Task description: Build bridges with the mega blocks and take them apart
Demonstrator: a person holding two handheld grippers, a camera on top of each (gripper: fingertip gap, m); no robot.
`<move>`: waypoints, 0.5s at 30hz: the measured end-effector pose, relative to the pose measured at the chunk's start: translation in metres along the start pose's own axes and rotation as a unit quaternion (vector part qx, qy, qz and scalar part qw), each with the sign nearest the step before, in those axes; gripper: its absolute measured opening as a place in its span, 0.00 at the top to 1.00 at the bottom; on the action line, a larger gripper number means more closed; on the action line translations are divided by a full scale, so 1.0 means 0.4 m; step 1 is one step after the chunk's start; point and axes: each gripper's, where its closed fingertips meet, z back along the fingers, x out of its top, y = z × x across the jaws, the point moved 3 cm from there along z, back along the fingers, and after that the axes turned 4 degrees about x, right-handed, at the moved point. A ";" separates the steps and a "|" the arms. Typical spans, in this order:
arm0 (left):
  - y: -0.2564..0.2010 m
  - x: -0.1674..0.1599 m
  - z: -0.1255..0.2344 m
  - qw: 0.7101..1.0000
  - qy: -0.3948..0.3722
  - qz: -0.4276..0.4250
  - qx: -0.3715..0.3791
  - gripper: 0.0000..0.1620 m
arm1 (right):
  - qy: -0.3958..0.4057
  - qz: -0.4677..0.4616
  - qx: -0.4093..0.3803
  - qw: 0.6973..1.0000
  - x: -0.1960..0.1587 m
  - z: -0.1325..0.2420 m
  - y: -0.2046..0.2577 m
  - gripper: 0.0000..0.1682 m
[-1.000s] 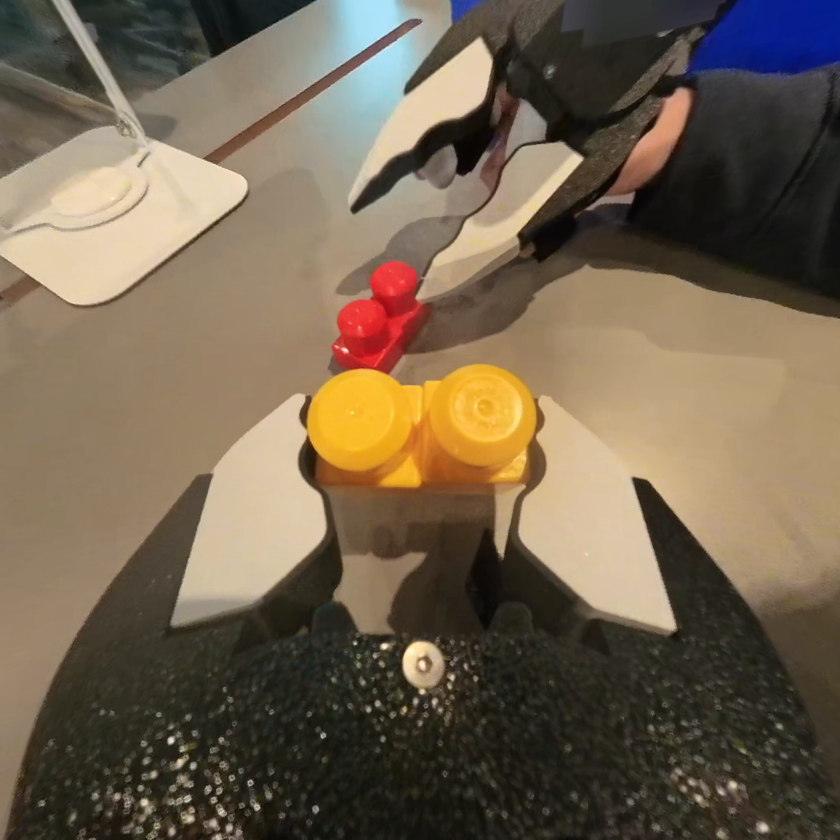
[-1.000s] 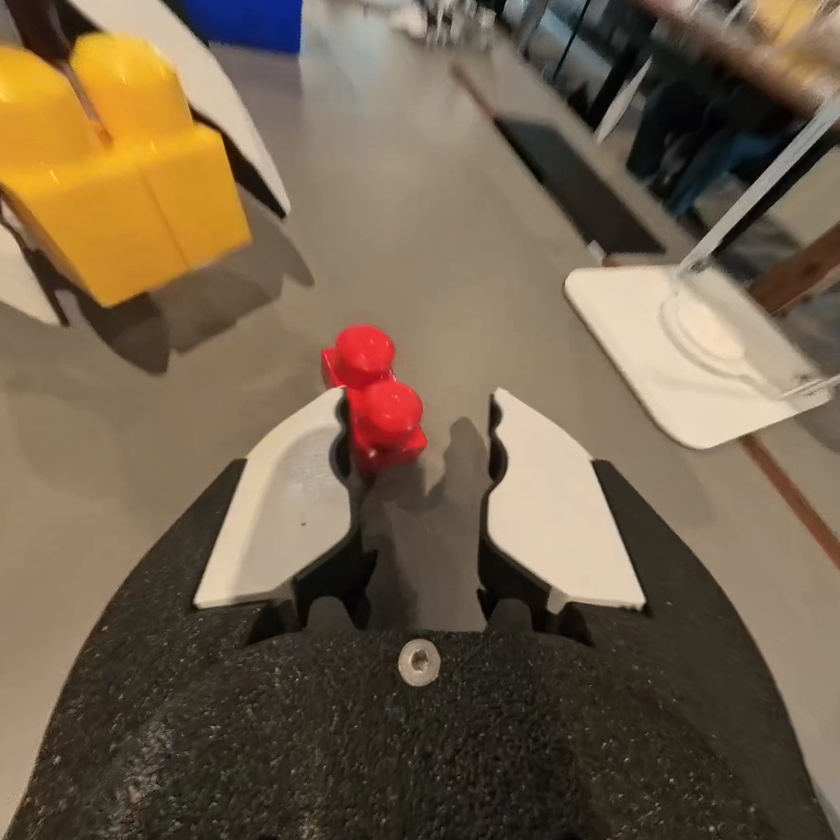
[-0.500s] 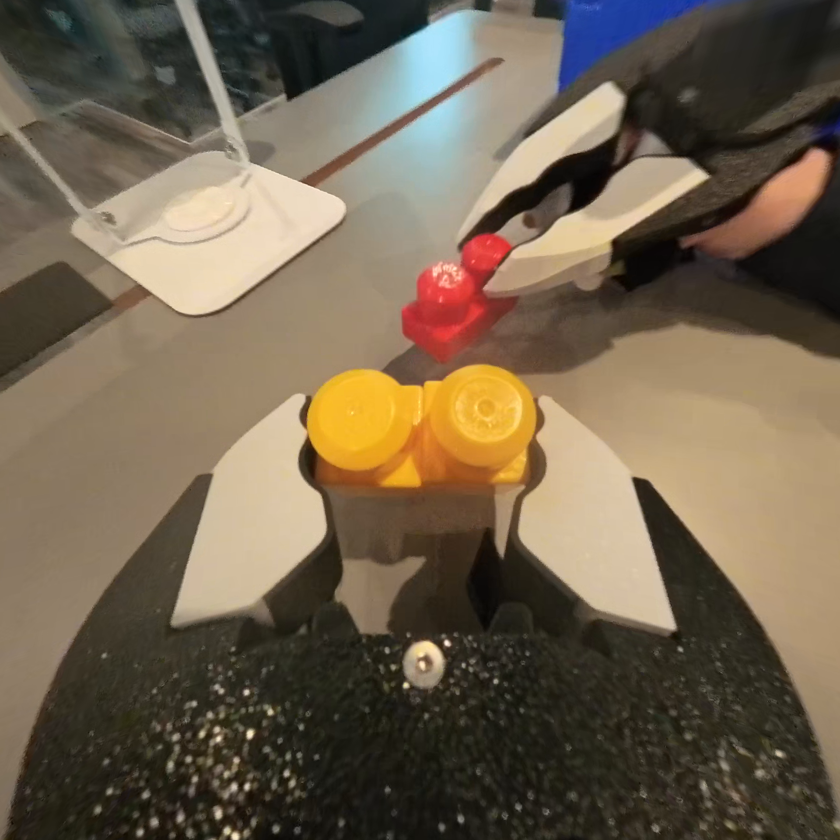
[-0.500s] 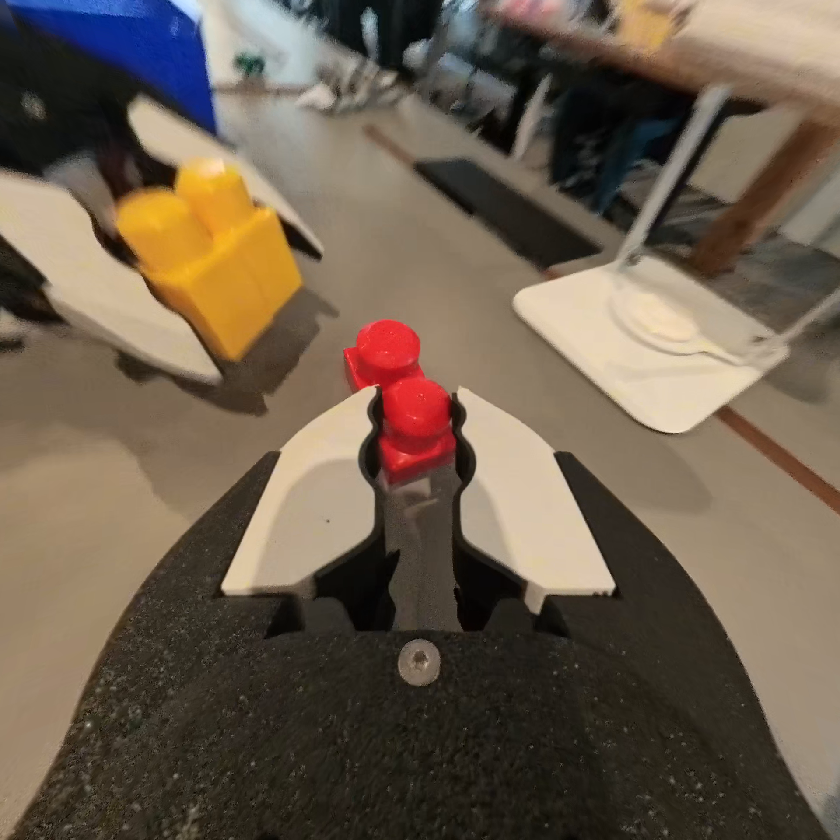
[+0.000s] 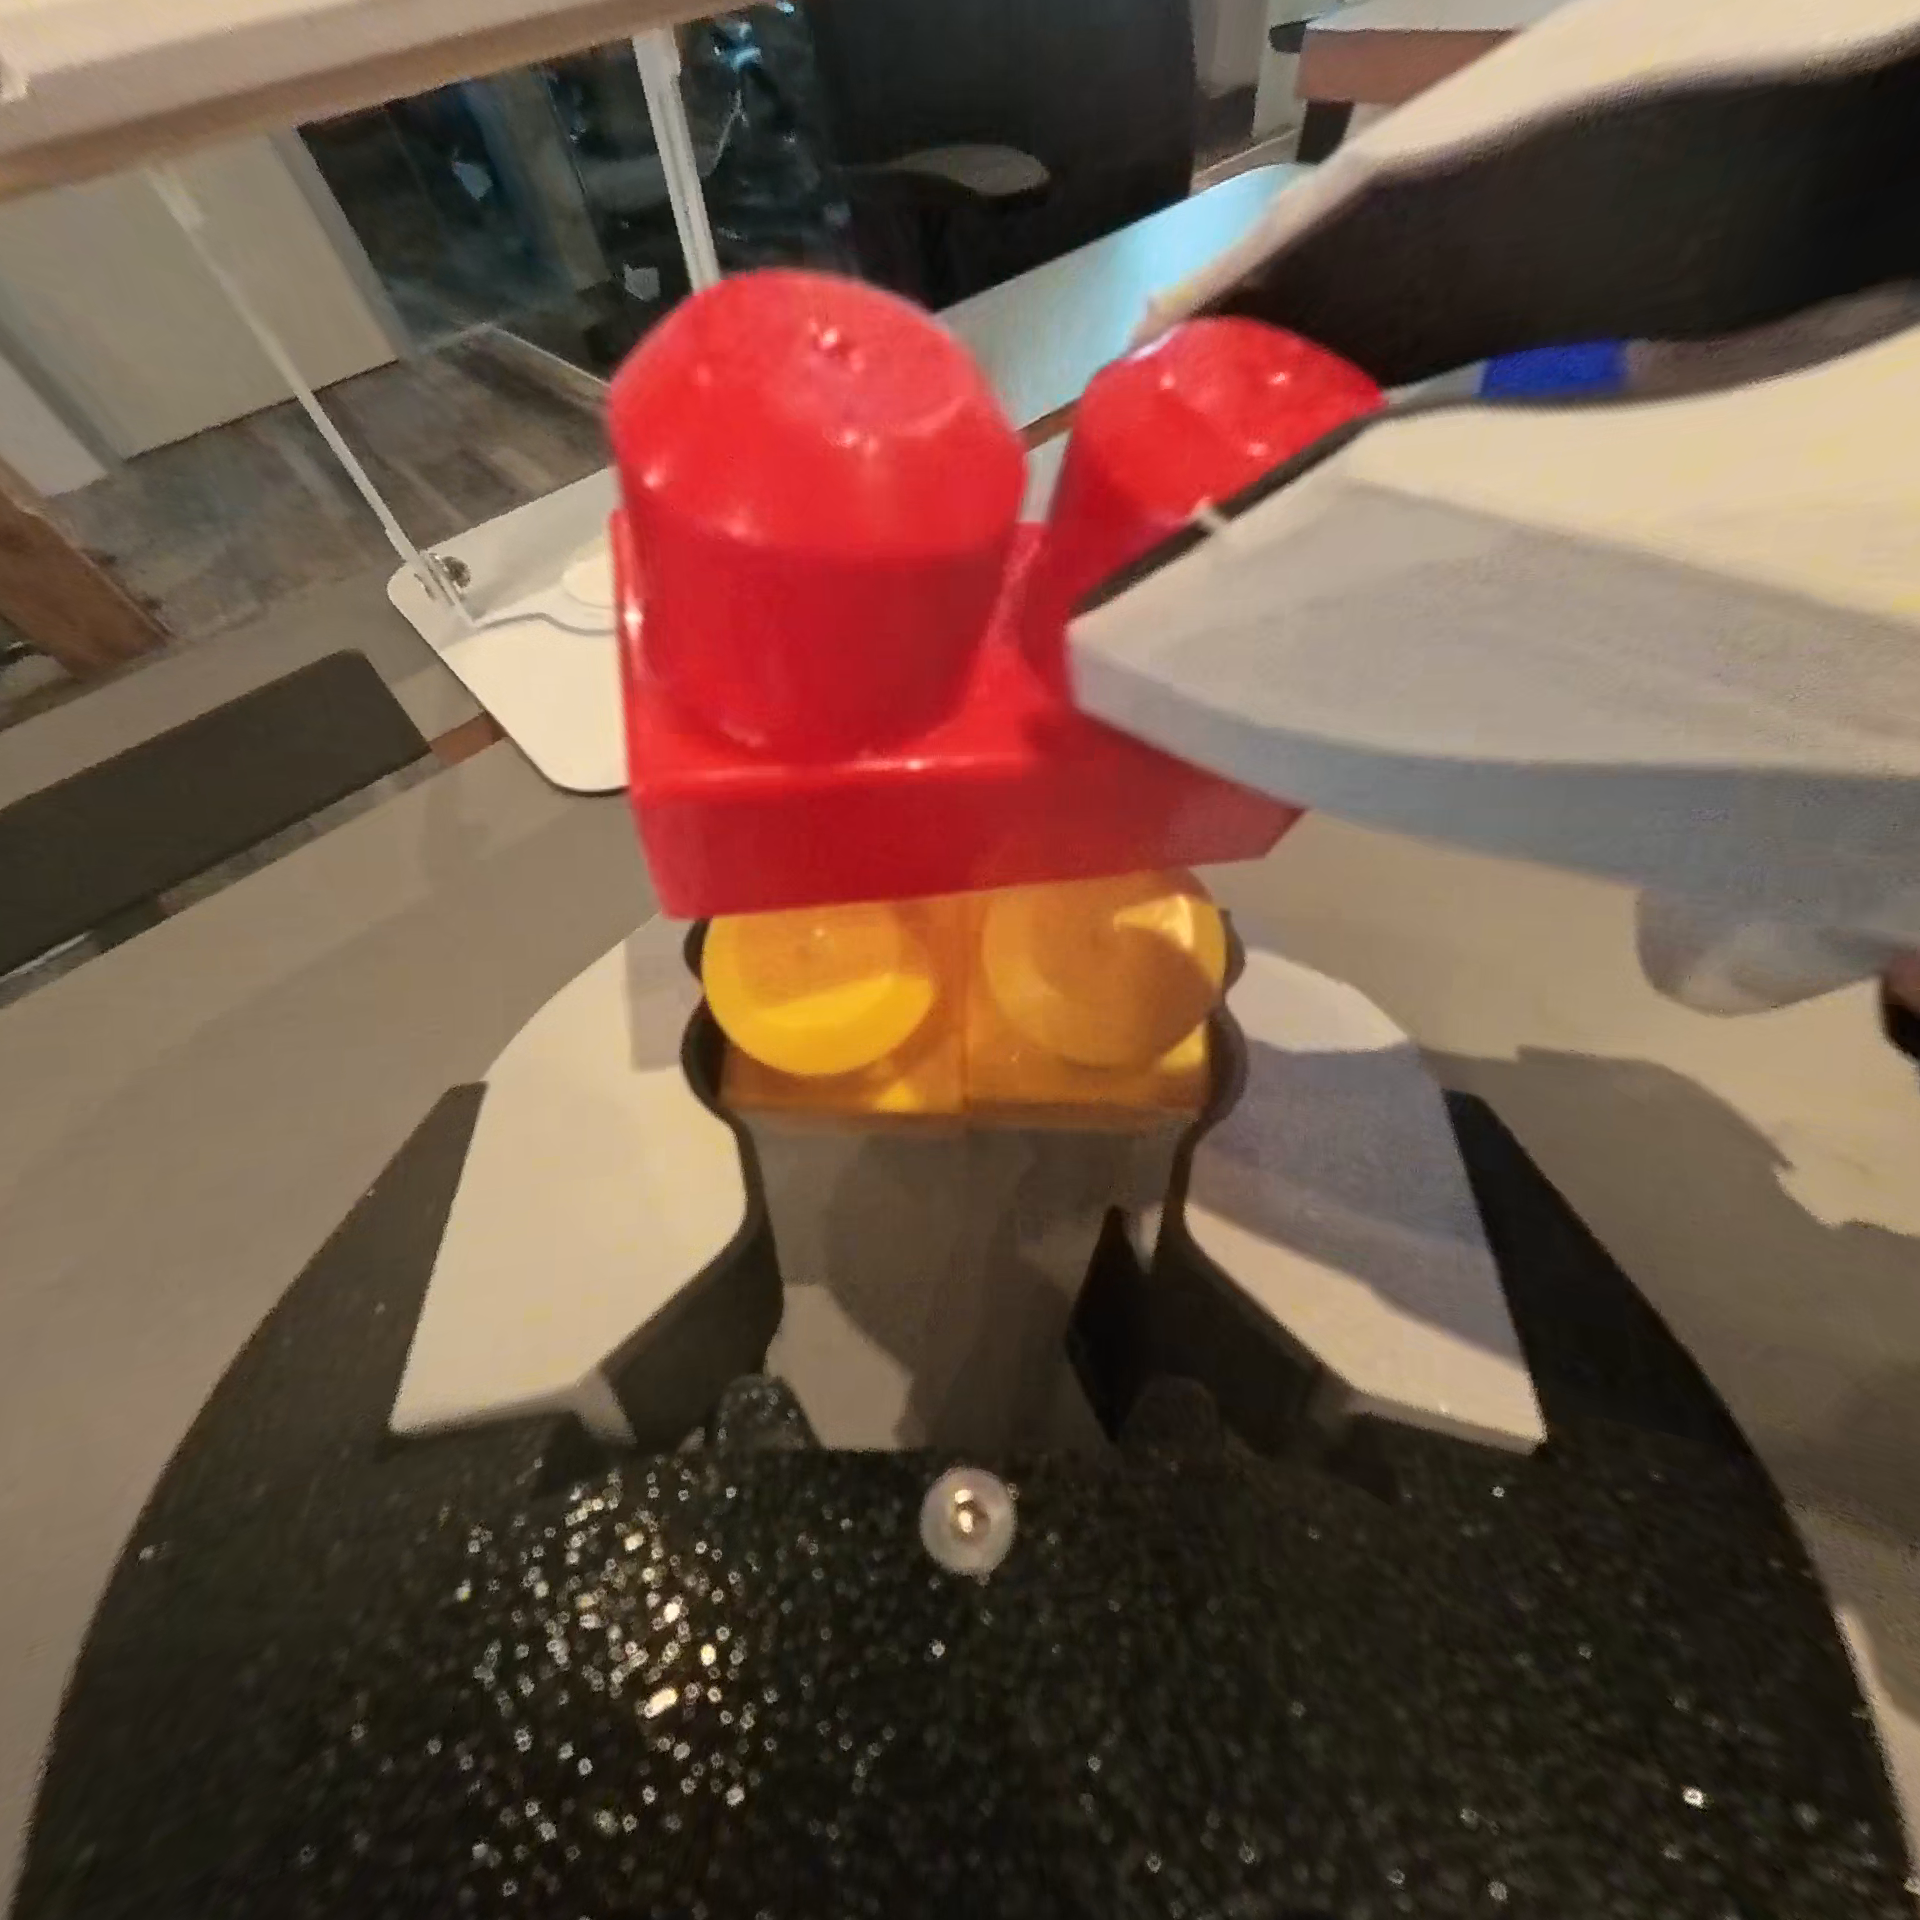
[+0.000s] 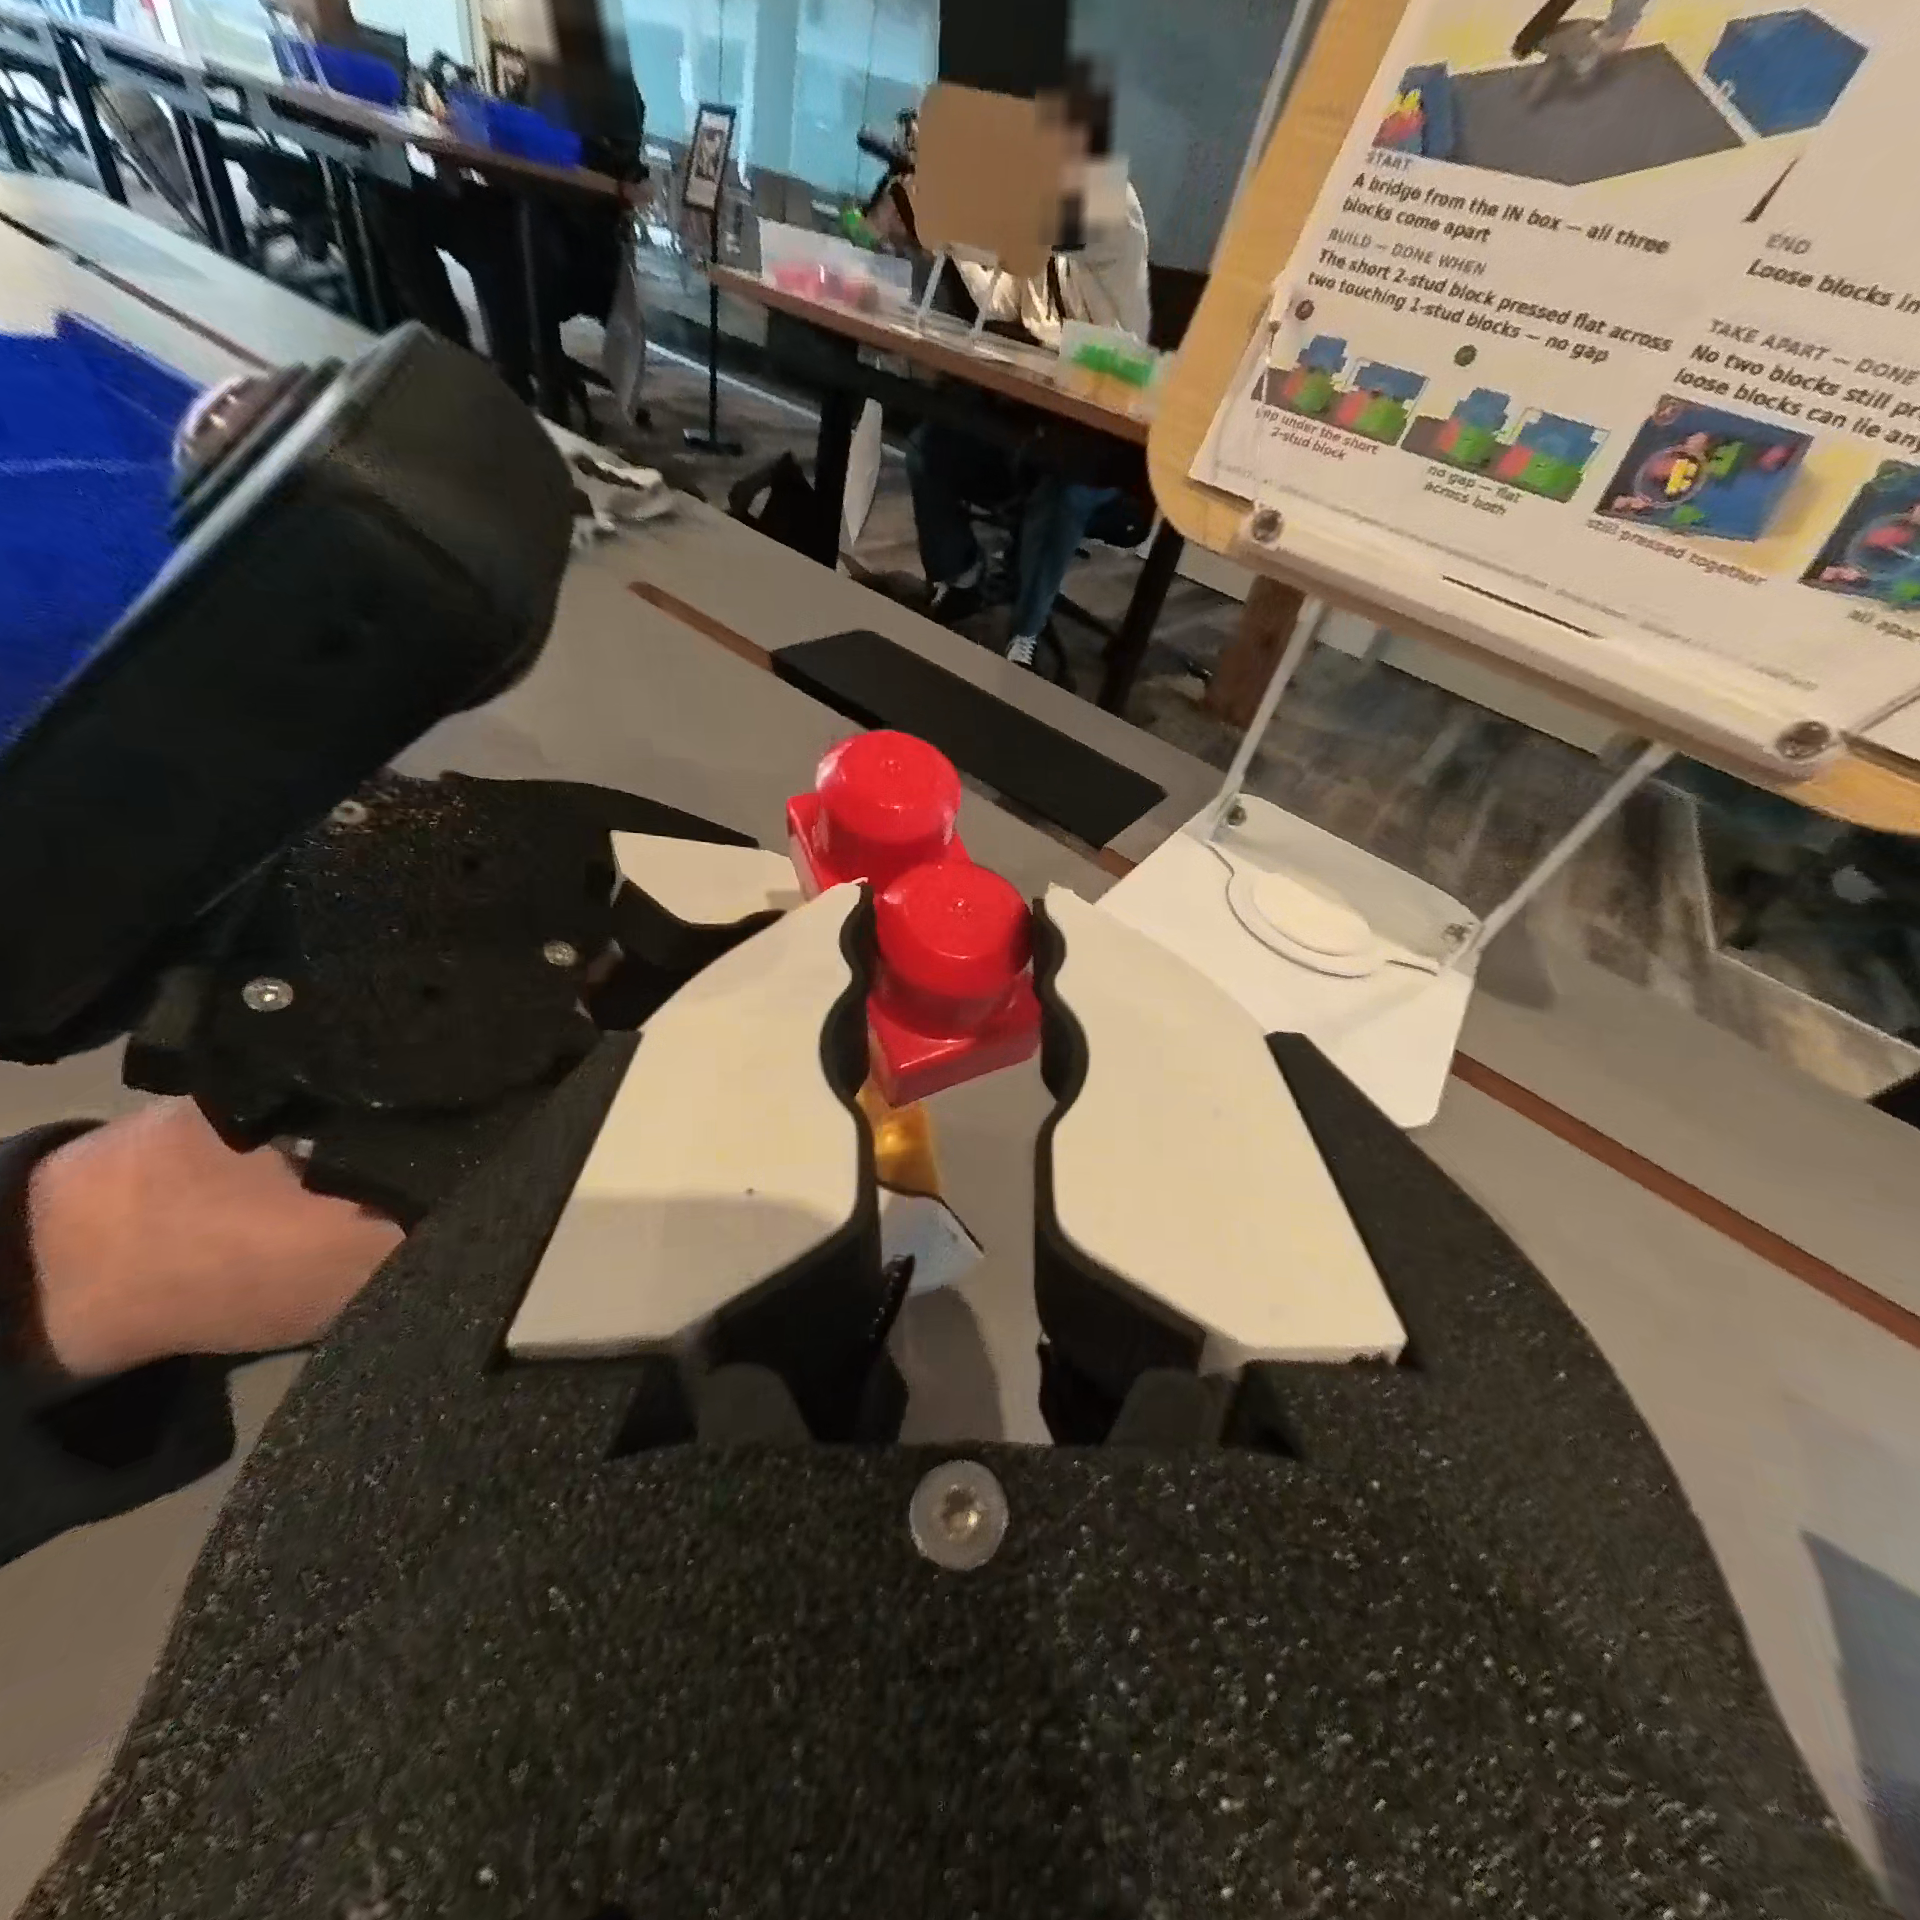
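My left gripper (image 5: 961,1023) is shut on two yellow one-stud blocks (image 5: 961,1003) held side by side, studs up. My right gripper (image 6: 948,935) is shut on a red short two-stud block (image 6: 940,961) and holds it just above the yellow studs. In the left wrist view the red block (image 5: 831,665) fills the middle, with the right gripper's fingers (image 5: 1507,675) coming in from the right over it. In the right wrist view only a sliver of yellow block (image 6: 904,1153) shows under the red one. Both grippers are lifted off the grey table (image 5: 260,1039).
A white stand base (image 6: 1340,956) with a clear post holds an instruction board (image 6: 1558,312) at the right rear. A dark mat (image 6: 966,717) lies on the table behind the blocks. A person's hand (image 6: 177,1236) holds the left gripper. People and other tables are far behind. About 8 cm separates my left fingertips from my right.
My right gripper closed on the red block, lifted it off the table and brought it over the yellow blocks in my left gripper. Both grippers rose and tilted up.
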 end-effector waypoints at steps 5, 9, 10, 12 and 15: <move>0.009 -0.005 0.006 1.000 -0.001 0.013 -0.004 0.46 | 0.025 0.024 -0.014 0.999 0.005 -0.007 0.022 0.83; 0.011 -0.002 0.008 1.000 -0.002 0.009 -0.001 0.46 | 0.032 0.043 -0.026 0.998 0.011 -0.007 0.037 0.83; 0.012 -0.003 0.008 1.000 0.000 0.004 0.004 0.46 | 0.040 0.043 -0.027 0.998 0.008 -0.010 0.041 0.83; 0.011 -0.006 0.006 1.000 0.007 -0.010 0.015 0.46 | 0.056 0.034 -0.026 0.998 -0.001 -0.015 0.048 0.83; 0.005 -0.007 0.004 1.000 0.012 -0.019 0.016 0.52 | 0.061 0.022 -0.041 0.997 -0.009 -0.017 0.049 0.83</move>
